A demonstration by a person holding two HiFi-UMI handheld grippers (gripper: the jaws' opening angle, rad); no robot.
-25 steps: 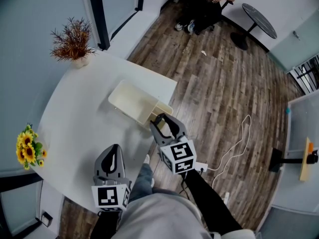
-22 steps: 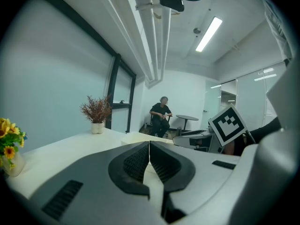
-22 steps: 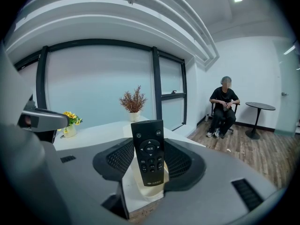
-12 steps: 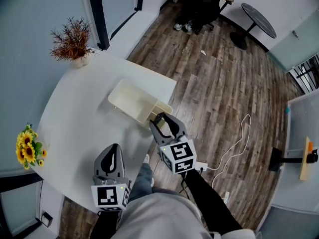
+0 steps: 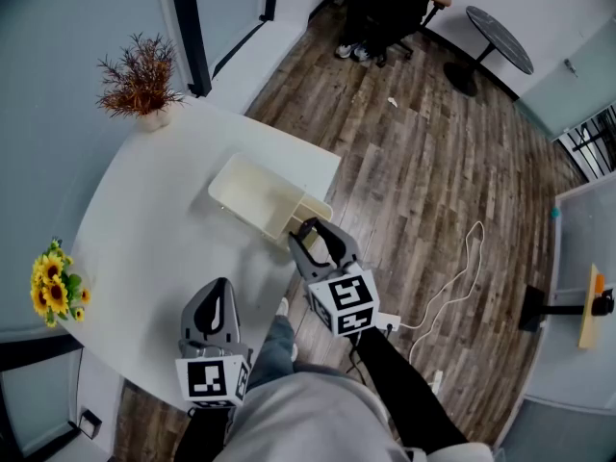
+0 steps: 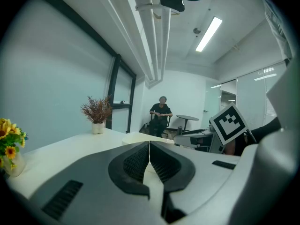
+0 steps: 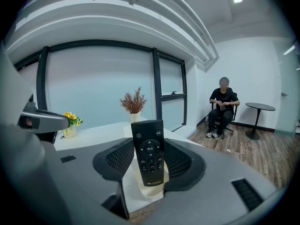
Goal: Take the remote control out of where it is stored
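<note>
The black remote control [image 7: 149, 153] stands upright in the small end pocket [image 7: 140, 193] of a cream storage box [image 5: 252, 192] near the white table's [image 5: 144, 229] edge. My right gripper [image 5: 314, 231] [image 7: 150, 150] is open at that pocket, one pad on each side of the remote; cream shows between the left pad and the remote low down. In the head view the remote is barely visible between the fingers. My left gripper [image 5: 219, 301] [image 6: 149, 146] hovers over the table's near part, shut and empty.
A dried plant in a pot [image 5: 141, 85] stands at the table's far corner and sunflowers [image 5: 53, 287] at its left edge. On the wooden floor beyond, a person sits on a chair [image 5: 390, 8] by a round side table [image 5: 500, 38]. A white cable [image 5: 452, 277] lies on the floor to the right.
</note>
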